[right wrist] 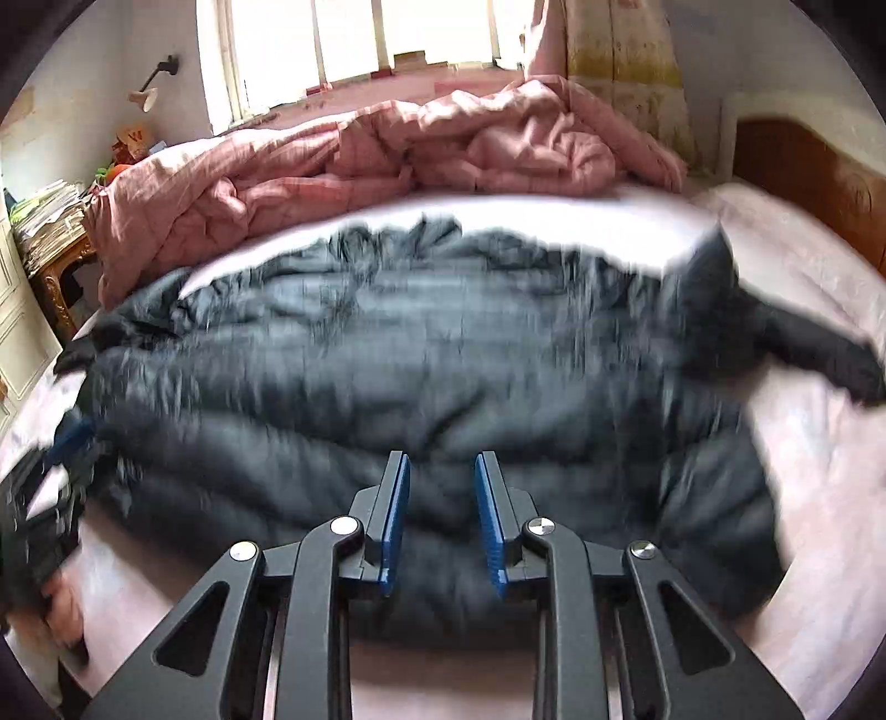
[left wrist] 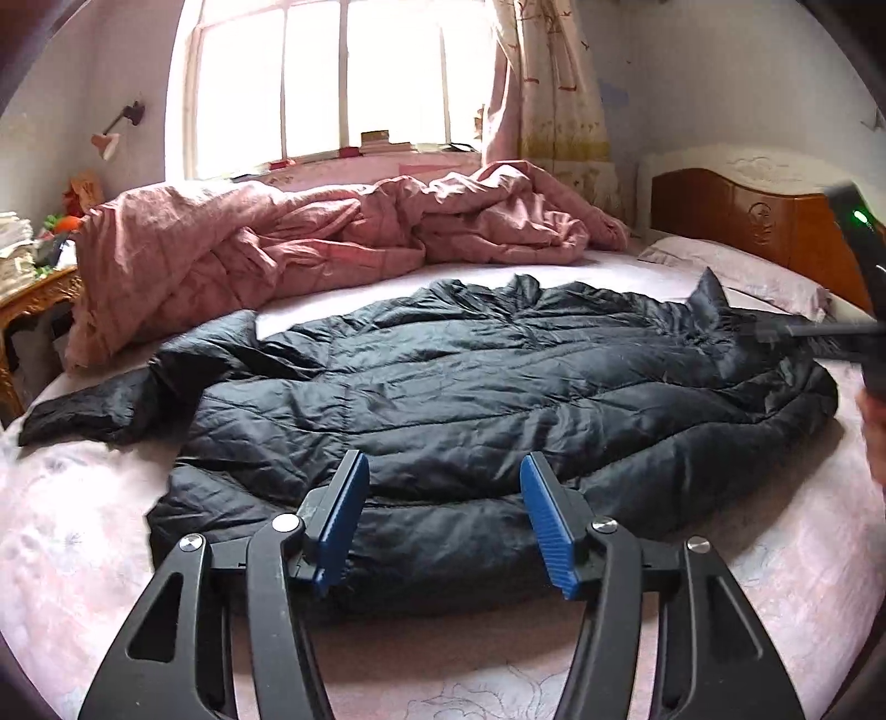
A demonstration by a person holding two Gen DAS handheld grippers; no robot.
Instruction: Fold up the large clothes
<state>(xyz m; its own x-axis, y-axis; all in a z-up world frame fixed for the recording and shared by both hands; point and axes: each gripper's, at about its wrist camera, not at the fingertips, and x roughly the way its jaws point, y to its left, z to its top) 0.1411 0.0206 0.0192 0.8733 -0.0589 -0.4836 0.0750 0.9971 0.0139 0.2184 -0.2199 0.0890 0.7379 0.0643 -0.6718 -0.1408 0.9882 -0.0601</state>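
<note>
A black padded coat [left wrist: 470,387] lies spread flat on the bed [left wrist: 83,554], one sleeve reaching left, in front of a crumpled pink quilt [left wrist: 310,232]. The left gripper [left wrist: 443,471] hovers over the near hem with jaws spread, pinching nothing. The right gripper [right wrist: 442,471] has jaws narrowly apart over the coat; the blur hides whether they hold fabric.

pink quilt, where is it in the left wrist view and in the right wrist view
Left wrist view: the pink quilt lies bunched across the far side of the bed, upper left to centre, behind the black down jacket.
Right wrist view: the pink quilt runs across the upper middle, again behind the black down jacket, which is blurred here.
Shared landmark: the bright window directly above the quilt.
</note>
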